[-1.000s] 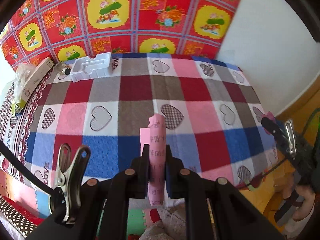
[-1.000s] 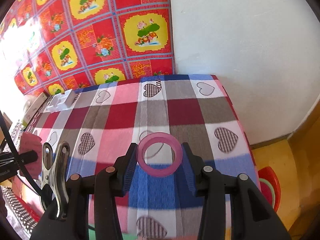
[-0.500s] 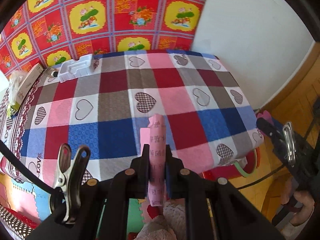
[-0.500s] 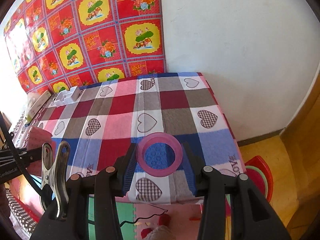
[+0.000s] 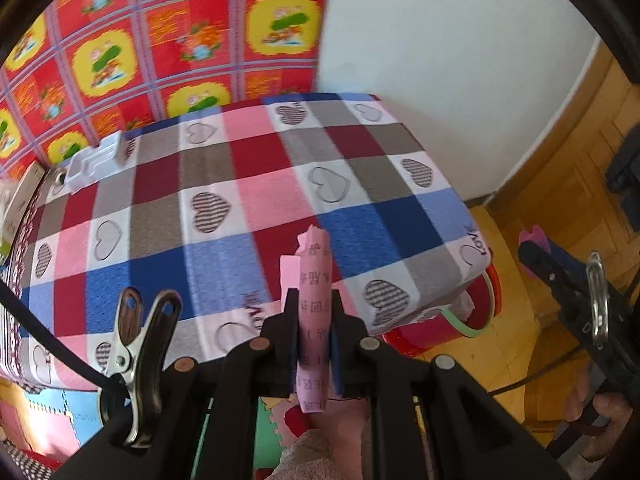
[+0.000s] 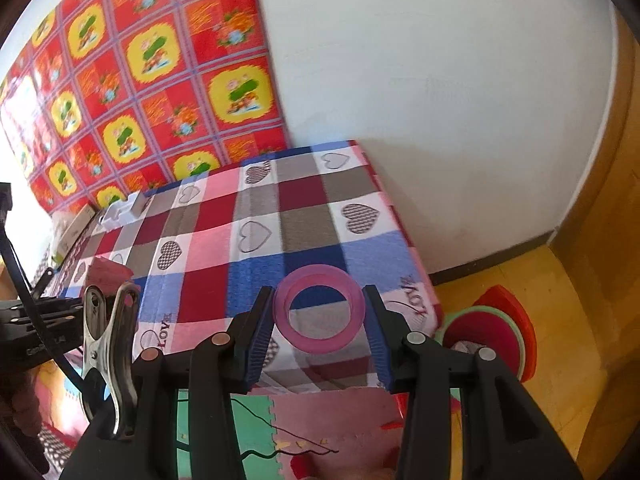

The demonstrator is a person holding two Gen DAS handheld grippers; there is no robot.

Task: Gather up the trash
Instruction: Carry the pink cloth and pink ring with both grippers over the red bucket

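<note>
Pink printed paper roll, clamped upright in left tongs; magenta ring, clamped in right tongs, near counter edge.

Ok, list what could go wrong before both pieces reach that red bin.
1. The pink ring is pinched only at its two edges by the right gripper; it could pop out.
2. The red bin sits partly under the table's corner, so a drop may land on the cloth or the floor.
3. The left gripper holds the pink paper roll, which may slip.
</note>
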